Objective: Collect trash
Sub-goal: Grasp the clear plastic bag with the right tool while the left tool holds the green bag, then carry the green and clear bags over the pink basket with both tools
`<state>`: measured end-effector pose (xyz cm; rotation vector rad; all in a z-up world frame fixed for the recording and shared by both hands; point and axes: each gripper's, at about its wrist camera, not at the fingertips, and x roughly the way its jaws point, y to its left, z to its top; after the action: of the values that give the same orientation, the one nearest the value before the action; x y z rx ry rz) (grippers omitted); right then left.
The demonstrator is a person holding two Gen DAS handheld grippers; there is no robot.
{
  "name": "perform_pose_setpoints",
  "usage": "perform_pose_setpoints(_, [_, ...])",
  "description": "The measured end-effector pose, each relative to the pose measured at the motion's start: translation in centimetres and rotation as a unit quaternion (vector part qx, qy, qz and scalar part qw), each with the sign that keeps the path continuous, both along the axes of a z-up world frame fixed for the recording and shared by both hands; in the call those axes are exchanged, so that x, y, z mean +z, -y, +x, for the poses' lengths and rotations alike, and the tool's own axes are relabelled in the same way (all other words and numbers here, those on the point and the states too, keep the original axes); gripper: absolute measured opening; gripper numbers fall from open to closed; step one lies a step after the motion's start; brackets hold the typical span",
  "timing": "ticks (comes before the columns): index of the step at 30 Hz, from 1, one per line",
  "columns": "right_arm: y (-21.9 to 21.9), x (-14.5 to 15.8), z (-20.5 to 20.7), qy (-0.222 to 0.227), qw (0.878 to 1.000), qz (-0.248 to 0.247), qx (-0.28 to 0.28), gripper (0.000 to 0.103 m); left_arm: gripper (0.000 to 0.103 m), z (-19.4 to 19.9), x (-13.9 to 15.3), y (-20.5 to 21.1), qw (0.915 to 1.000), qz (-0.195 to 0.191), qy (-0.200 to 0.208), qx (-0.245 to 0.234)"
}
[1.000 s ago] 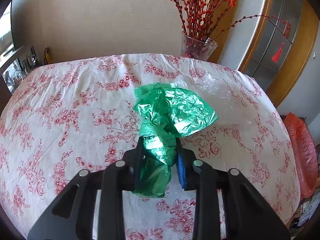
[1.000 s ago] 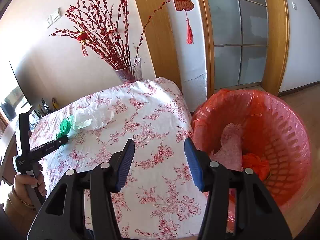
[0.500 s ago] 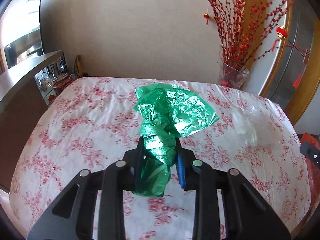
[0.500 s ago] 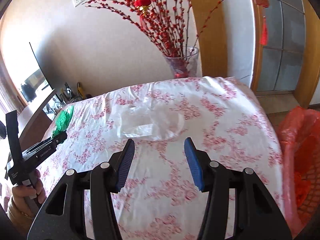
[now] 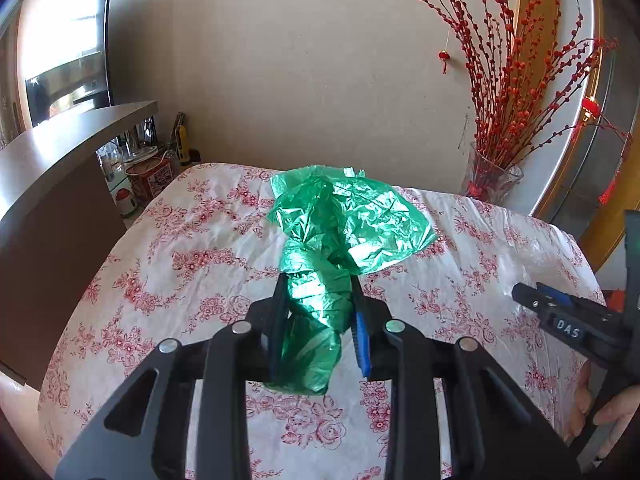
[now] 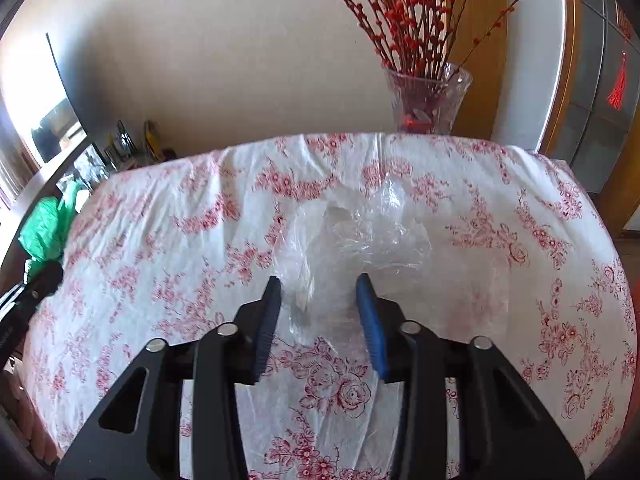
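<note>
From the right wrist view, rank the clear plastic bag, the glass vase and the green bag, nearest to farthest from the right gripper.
1. Clear plastic bag: on the tablecloth, reaching between the right gripper fingers.
2. Glass vase: beyond the table's far edge, right of centre.
3. Green bag: far left, held by the other gripper.

The vase and the green bag are close to call.

A glass vase (image 6: 428, 96) of red berry branches (image 5: 508, 76) stands at the far edge of the flowered tablecloth (image 6: 200, 240), with a dark sideboard (image 5: 52, 184) beside the table.
</note>
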<state>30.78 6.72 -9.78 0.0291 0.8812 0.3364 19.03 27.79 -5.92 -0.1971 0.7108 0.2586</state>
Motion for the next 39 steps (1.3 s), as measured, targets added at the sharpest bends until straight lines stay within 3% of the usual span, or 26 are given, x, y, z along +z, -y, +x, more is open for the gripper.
perform_pose_setpoints(3, [0.7,-0.1,-0.6,0.010,1.000,-0.018,0.000,0.013,0.029,-0.1,0.2,1.0,0.9999,0.004,0.003,-0.012])
perform_pose_setpoints(6, [3.1,0.6,-1.7,0.015,1.000,-0.011,-0.009,0.009,0.029,0.0,0.5,2.4,0.9995,0.006,0.006,-0.029])
perform_pose_setpoints(15, [13.1,4.2,-7.6,0.067,0.996,0.007,-0.066,0.009,0.029,0.1,1.7,9.3,0.9949,0.003,0.023,-0.099])
perform_pose_setpoints(22, [19.6,7.1,-12.1,0.109,0.987,0.023,-0.116,0.009,0.029,-0.4,2.6,17.0,0.9853,0.003,0.032,-0.168])
perform_pose_setpoints(39, [28.1,9.5,-19.1,0.163,0.965,0.033,-0.201,0.009,0.029,-3.2,3.9,30.2,0.9548,-0.009,0.048,-0.293])
